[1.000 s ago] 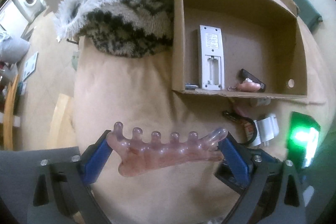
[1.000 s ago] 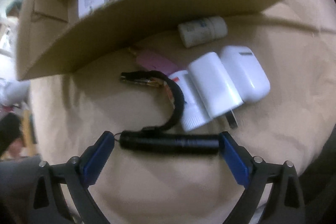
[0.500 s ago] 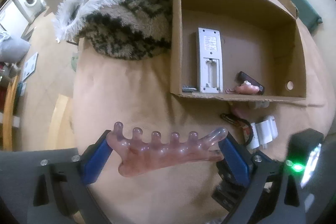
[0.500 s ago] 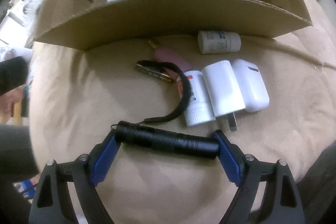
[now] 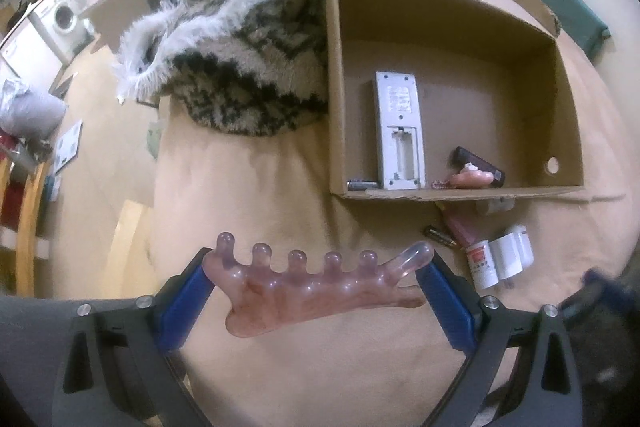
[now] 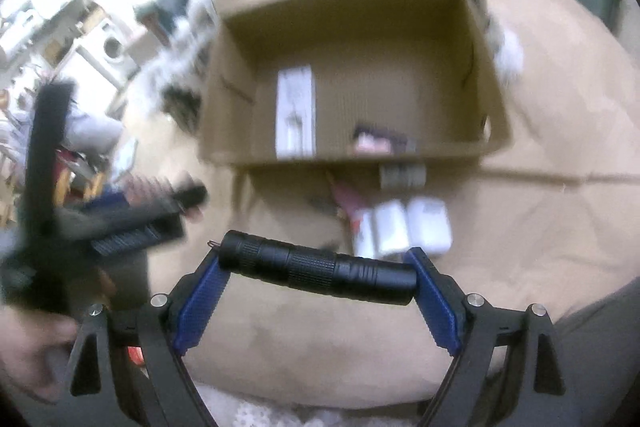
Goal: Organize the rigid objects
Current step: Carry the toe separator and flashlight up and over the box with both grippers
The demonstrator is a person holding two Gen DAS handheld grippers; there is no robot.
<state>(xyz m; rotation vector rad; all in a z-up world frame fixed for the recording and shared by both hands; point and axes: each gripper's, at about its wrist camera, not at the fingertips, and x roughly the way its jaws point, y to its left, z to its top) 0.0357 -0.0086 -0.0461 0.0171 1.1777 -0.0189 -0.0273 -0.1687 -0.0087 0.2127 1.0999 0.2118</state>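
Note:
My left gripper [image 5: 318,267] is shut on a pink translucent toe separator [image 5: 312,291], held above the beige cover in front of the open cardboard box [image 5: 440,23]. My right gripper [image 6: 316,263] is shut on a black flashlight [image 6: 360,273], gripped end to end and raised above the cover. The box [image 6: 348,27] lies ahead of it, blurred. Inside the box are a white remote [image 5: 400,131] with its battery bay bare, a battery [image 5: 362,183], a black item [image 5: 476,167] and a small pink item [image 5: 468,179].
On the beige cover [image 5: 260,187] outside the box's front wall lie a battery [image 5: 440,237], a pink item [image 5: 460,227], a white bottle with a red label [image 5: 480,263] and a white plug [image 5: 508,255]. A fuzzy patterned blanket [image 5: 240,59] lies left of the box.
My right gripper has risen with the flashlight off the cover and now looks down into the box from higher up. The left gripper and its pink piece have hardly moved.

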